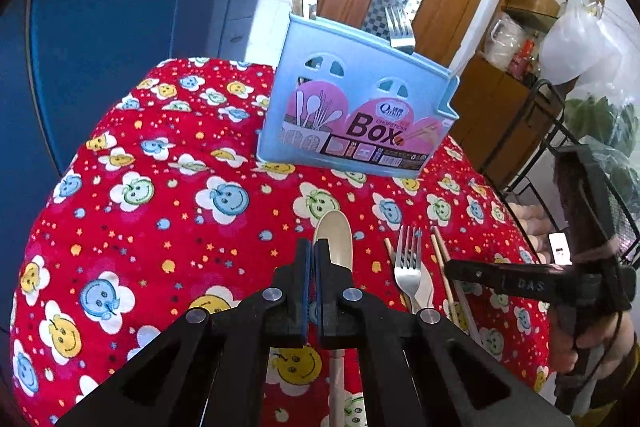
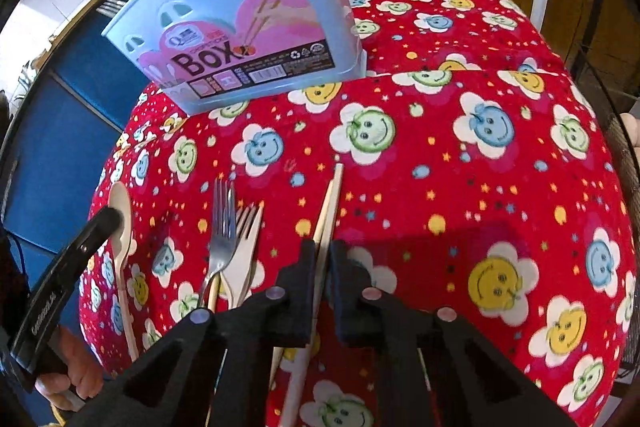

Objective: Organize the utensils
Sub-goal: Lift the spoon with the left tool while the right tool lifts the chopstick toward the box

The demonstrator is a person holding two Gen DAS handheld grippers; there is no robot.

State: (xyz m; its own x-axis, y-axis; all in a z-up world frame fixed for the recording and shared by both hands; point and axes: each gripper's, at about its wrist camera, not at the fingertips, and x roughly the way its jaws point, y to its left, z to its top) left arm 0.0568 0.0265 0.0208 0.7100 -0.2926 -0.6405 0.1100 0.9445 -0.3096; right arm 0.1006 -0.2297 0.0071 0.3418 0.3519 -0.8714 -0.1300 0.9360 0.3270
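Hovering low over utensils on the red smiley tablecloth [image 2: 460, 195]

Left gripper [image 1: 313, 247] pinched nearly shut above the pale spoon [image 1: 335, 233], not visibly gripping it; right gripper [image 2: 322, 247] closing on the chopsticks [image 2: 331, 199]; metal fork [image 2: 222, 219] overlapping the cream fork [image 2: 245, 247] between; blue utensil box [image 2: 240, 39] standing behind, well apart
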